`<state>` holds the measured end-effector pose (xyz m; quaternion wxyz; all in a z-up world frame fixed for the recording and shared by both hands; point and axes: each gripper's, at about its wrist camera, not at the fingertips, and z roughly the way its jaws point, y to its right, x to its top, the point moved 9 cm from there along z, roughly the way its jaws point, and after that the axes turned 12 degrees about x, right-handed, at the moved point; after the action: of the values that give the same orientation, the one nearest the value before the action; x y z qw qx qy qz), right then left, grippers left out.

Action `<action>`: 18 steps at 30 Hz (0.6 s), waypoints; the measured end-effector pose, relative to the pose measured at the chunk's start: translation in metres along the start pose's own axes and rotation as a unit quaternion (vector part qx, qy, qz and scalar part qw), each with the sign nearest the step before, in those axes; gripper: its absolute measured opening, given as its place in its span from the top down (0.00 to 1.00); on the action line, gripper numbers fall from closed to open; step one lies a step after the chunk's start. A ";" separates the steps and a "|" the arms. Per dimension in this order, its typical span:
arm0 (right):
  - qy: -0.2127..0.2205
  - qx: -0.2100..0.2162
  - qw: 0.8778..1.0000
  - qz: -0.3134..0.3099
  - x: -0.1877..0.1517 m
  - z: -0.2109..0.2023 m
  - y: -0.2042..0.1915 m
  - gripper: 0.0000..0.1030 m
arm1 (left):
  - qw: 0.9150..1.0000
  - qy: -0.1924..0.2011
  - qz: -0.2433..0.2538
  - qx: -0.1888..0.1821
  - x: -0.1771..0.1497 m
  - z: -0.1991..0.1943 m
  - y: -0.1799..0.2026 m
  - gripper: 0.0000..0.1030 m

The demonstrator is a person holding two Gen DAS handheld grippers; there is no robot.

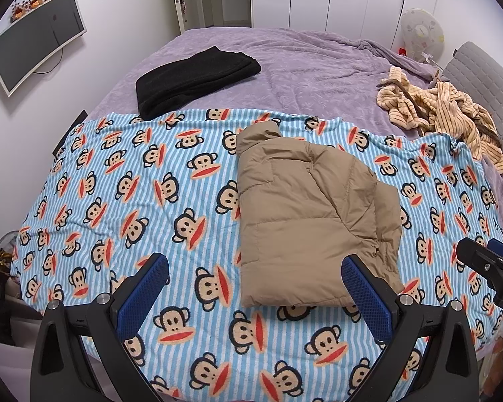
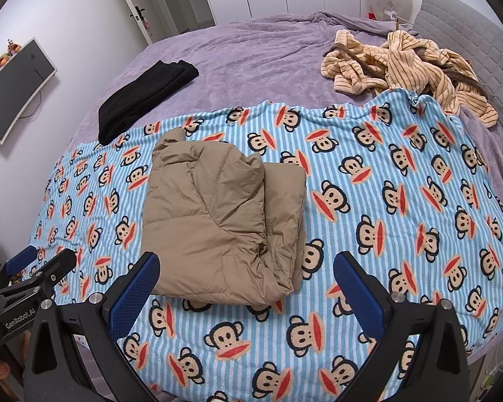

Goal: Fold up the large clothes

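Already folded, jacket (image 1: 310, 214) on blanket (image 1: 117, 201), long axis running away from both tools. Left tool (image 1: 255, 286) wide, empty, near hem just ahead and right. Right tool (image 2: 246, 283) wide, empty, hem just ahead, likely nearer.

The tan puffer jacket (image 1: 305, 214) lies folded, so its sleeves and front closure are tucked out of sight — from the right wrist only layered edges show along its right side (image 2: 285, 221). The left gripper's right finger (image 1: 365, 288) covers the jacket's near right corner. The right gripper (image 1: 489, 268) is cut off by the picture's right edge. The folded black garment (image 1: 194, 80) is too dark to tell its kind. The monkey-print blanket (image 1: 117, 184) hides the purple bedspread (image 1: 301, 67) beneath it — and runs off the bottom edge. Items beside the bed at far left (image 1: 0, 261) are too small to identify.
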<state>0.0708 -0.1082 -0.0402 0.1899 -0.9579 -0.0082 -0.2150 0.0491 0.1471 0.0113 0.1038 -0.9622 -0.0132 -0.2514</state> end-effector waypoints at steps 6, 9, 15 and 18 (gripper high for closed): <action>-0.001 0.001 1.000 -0.001 0.001 0.000 0.001 0.00 | 1.000 0.000 0.000 0.000 0.000 0.000 0.000 0.00; 0.000 0.001 1.000 -0.001 0.001 0.000 0.002 0.00 | 1.000 0.000 0.000 0.000 0.000 0.000 0.000 0.00; -0.001 0.003 1.000 0.002 0.000 0.000 0.001 0.00 | 1.000 -0.001 -0.001 -0.001 0.000 0.000 0.000 0.00; -0.002 0.003 1.000 0.001 0.000 0.000 0.002 0.00 | 1.000 -0.001 -0.001 -0.001 0.000 0.000 0.000 0.00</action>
<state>0.0715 -0.1099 -0.0409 0.1928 -0.9578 -0.0083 -0.2132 0.0495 0.1474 0.0111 0.1025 -0.9626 -0.0140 -0.2504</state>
